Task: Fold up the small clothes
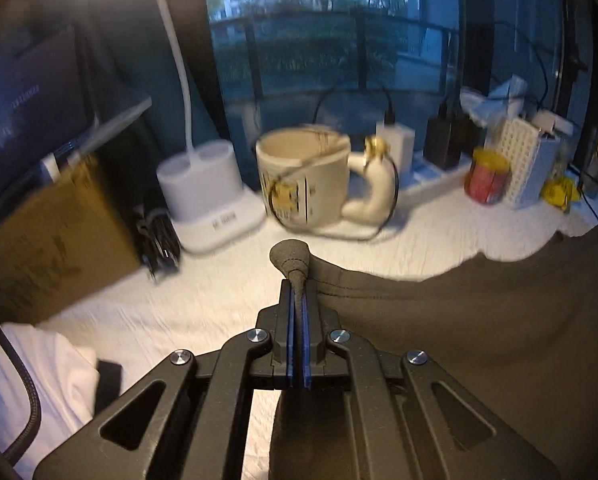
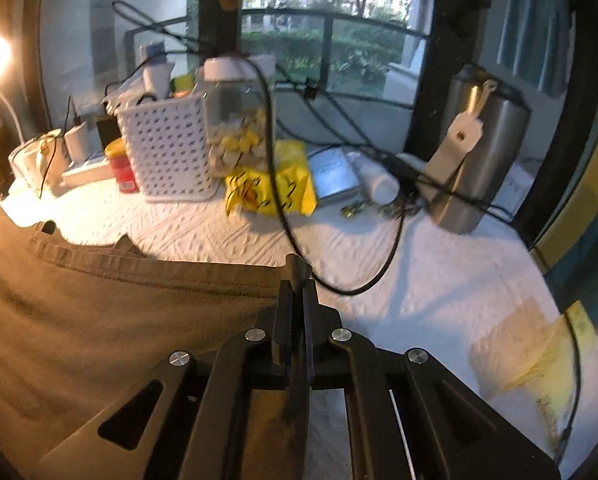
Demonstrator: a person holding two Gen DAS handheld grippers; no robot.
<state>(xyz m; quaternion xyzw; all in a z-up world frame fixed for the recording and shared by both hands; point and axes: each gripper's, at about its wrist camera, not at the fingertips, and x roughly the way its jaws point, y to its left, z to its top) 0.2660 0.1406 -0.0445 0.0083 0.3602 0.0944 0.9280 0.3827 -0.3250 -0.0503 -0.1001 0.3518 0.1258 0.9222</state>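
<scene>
Olive-brown fabric fills our two views: the small garment [image 1: 479,320] lies spread on the white quilted table cover [image 1: 203,304], its hemmed edge stretched between both claws. We see the left gripper [image 1: 297,276] clamped tight on one corner, a little loop of cloth bunched above its closed blue-lined jaws. We see the right gripper [image 2: 297,280] likewise pinched on the opposite corner of the garment [image 2: 119,312]. Beyond, a cream mug [image 1: 303,176] and a white lamp base [image 1: 207,192] stand by the window; a perforated white basket [image 2: 167,152] and a steel flask [image 2: 483,152] sit farther along.
</scene>
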